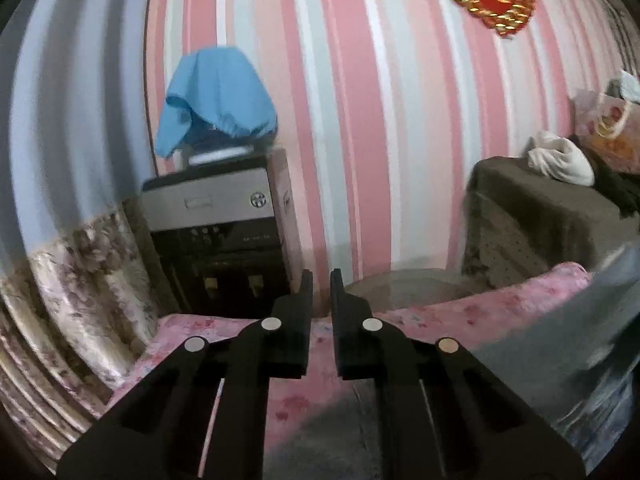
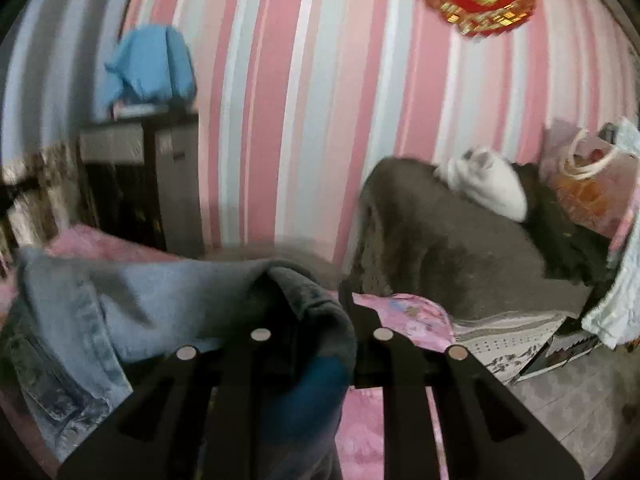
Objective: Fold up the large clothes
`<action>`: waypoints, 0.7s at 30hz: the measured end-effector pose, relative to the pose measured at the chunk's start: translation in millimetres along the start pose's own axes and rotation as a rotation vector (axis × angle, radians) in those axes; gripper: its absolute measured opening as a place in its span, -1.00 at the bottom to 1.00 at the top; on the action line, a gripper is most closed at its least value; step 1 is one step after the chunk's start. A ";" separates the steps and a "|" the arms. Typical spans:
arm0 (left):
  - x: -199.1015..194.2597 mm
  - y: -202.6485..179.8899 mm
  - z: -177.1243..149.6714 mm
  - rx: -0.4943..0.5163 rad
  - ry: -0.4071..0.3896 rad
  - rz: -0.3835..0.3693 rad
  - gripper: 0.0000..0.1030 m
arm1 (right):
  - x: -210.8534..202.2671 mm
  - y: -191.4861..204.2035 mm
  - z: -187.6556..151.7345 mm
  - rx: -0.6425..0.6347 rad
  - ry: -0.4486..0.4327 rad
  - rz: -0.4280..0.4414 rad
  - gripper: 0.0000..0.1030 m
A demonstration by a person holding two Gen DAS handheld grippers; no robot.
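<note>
A large pair of blue jeans [image 2: 120, 312] lies on a pink floral bedspread [image 2: 400, 312]. My right gripper [image 2: 316, 300] is shut on a bunched fold of the jeans, which drapes over its left finger and hangs down between the fingers. In the left wrist view my left gripper [image 1: 321, 280] hovers over the pink bedspread [image 1: 480, 312], its fingers a narrow gap apart with nothing between them. A blurred grey-blue part of the jeans [image 1: 580, 340] lies to its right, and more denim [image 1: 352, 420] lies beneath it.
A pink striped wall [image 1: 360, 120] stands behind the bed. A dark cabinet with a silver appliance [image 1: 212, 216] and a blue cloth [image 1: 216, 96] is at the left. A brown-covered couch [image 2: 460, 248] with a white bundle [image 2: 488, 184] and bags [image 2: 592, 184] is at the right. A floral curtain [image 1: 80, 280] hangs far left.
</note>
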State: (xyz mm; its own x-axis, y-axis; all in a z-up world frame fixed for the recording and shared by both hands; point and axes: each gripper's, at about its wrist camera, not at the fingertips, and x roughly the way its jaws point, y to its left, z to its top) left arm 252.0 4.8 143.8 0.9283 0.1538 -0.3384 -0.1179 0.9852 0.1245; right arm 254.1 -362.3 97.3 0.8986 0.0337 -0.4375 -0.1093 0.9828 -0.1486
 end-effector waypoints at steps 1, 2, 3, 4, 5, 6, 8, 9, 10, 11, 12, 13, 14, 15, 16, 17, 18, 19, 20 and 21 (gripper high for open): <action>18.3 -2.8 -0.1 0.012 0.034 0.004 -0.86 | 28.8 2.7 -0.8 -0.008 0.040 0.000 -0.67; 31.7 -3.5 -2.0 0.011 0.064 -0.007 -0.86 | 48.2 3.5 -1.4 -0.014 0.065 -0.011 -0.68; 39.1 -3.4 -4.4 0.002 0.075 -0.013 -0.85 | 66.3 2.1 -3.3 -0.011 0.084 -0.027 -0.68; 47.7 -4.5 -8.4 0.003 0.088 -0.018 -0.85 | 82.9 -0.9 -4.9 0.000 0.102 -0.046 -0.67; 52.6 -6.4 -12.1 0.012 0.098 -0.020 -0.85 | 108.1 -10.4 -6.2 0.024 0.137 -0.070 -0.68; 55.4 -8.0 -16.6 0.016 0.101 -0.021 -0.85 | 119.6 -13.6 -9.8 0.034 0.154 -0.094 -0.68; 59.3 -9.4 -27.1 0.025 0.120 -0.037 -0.73 | 149.8 -32.1 -11.3 0.056 0.221 -0.141 -0.59; 59.5 -10.0 -33.4 0.033 0.134 -0.048 -0.60 | 157.1 -38.9 -12.1 0.065 0.251 -0.136 -0.49; 56.5 -9.5 -38.2 0.038 0.139 -0.052 -0.49 | 154.5 -40.5 -13.6 0.054 0.257 -0.128 -0.11; 53.2 -8.8 -42.6 0.041 0.142 -0.056 -0.23 | 147.8 -41.2 -14.1 0.038 0.243 -0.127 0.33; 46.9 -8.6 -47.6 0.044 0.140 -0.060 -0.04 | 131.5 -39.4 -16.2 0.027 0.216 -0.112 0.44; 36.6 -6.9 -54.1 0.048 0.139 -0.062 0.04 | 123.1 -39.8 -17.1 0.031 0.205 -0.093 0.48; 29.0 -5.8 -58.7 0.048 0.139 -0.066 0.14 | 102.6 -39.6 -20.3 0.048 0.193 -0.056 0.49; 15.6 -2.6 -65.6 0.048 0.137 -0.069 0.23 | 83.7 -38.9 -24.4 0.070 0.186 -0.025 0.52; 7.3 -0.3 -69.4 0.045 0.137 -0.068 0.27 | 54.4 -33.4 -33.4 0.102 0.173 0.014 0.61; -5.4 3.3 -76.2 0.036 0.138 -0.072 0.38 | 31.7 -26.2 -41.2 0.120 0.162 0.040 0.70; -18.0 6.1 -83.4 0.026 0.141 -0.076 0.48 | 9.0 -18.4 -50.0 0.131 0.154 0.069 0.71; -36.6 9.2 -95.2 0.007 0.146 -0.081 0.52 | -13.7 -8.5 -61.3 0.143 0.146 0.088 0.73; -47.9 11.3 -103.9 0.002 0.151 -0.090 0.59 | -42.6 5.6 -75.7 0.161 0.130 0.102 0.75; -61.1 12.1 -114.1 0.004 0.157 -0.083 0.64 | -64.2 18.5 -88.6 0.170 0.118 0.126 0.76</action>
State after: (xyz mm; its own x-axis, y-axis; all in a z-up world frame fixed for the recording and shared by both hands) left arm 153.7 15.9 59.6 0.8684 0.0823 -0.4891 -0.0415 0.9947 0.0937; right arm 156.7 -362.4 44.0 0.8257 0.1463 -0.5449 -0.1353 0.9890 0.0605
